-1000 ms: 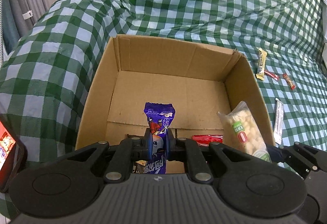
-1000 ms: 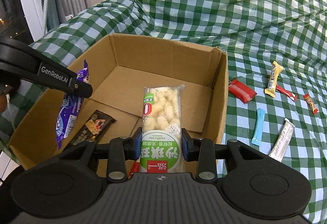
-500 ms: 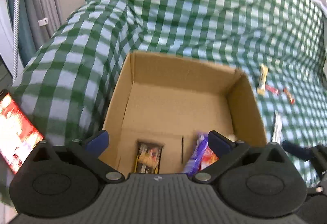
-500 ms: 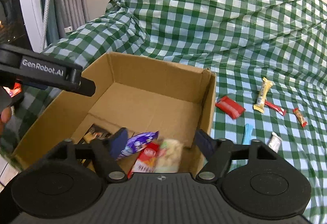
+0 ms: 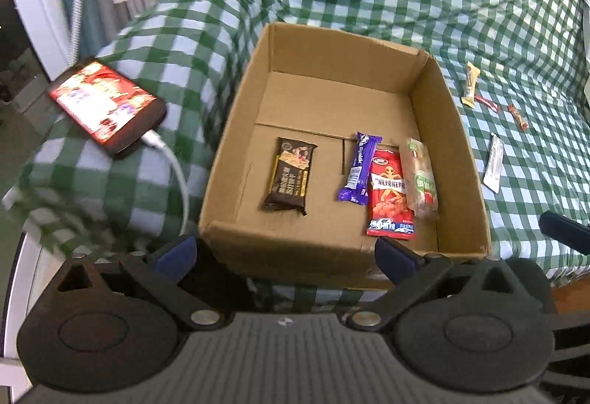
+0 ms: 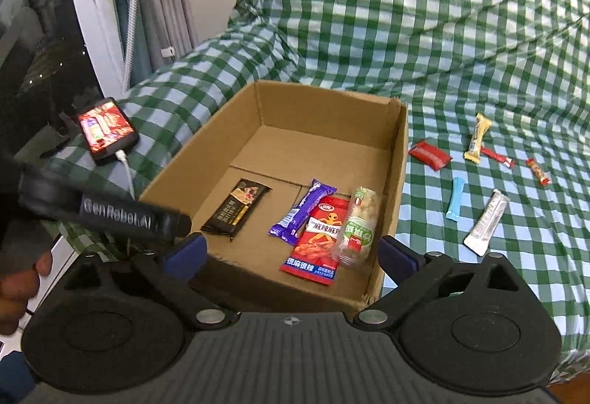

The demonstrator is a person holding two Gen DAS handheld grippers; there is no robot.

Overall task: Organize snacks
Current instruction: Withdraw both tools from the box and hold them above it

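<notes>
Surface: green-checked cloth (image 6: 461, 46) carrying a cardboard box (image 6: 400, 160).
Just changed: purple wafer packet (image 5: 359, 168) and clear puffed-snack bag (image 5: 422, 177) have dropped — both now lie near the box's front right corner, beside a red packet (image 5: 389, 192).
Left gripper (image 5: 285, 253): wide open, empty.
Right gripper (image 6: 291, 254): jaws opening, nothing between.
Meaning: six snacks remain outside, near the box's right wall — red pouch (image 6: 429, 155) closest.

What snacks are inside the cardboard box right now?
Inside the cardboard box lie four snacks: a dark brown bar, a purple wrapper, a red packet and a clear puffed-snack bag overlapping the red packet's edge. The near wall hides the closest floor.
</notes>
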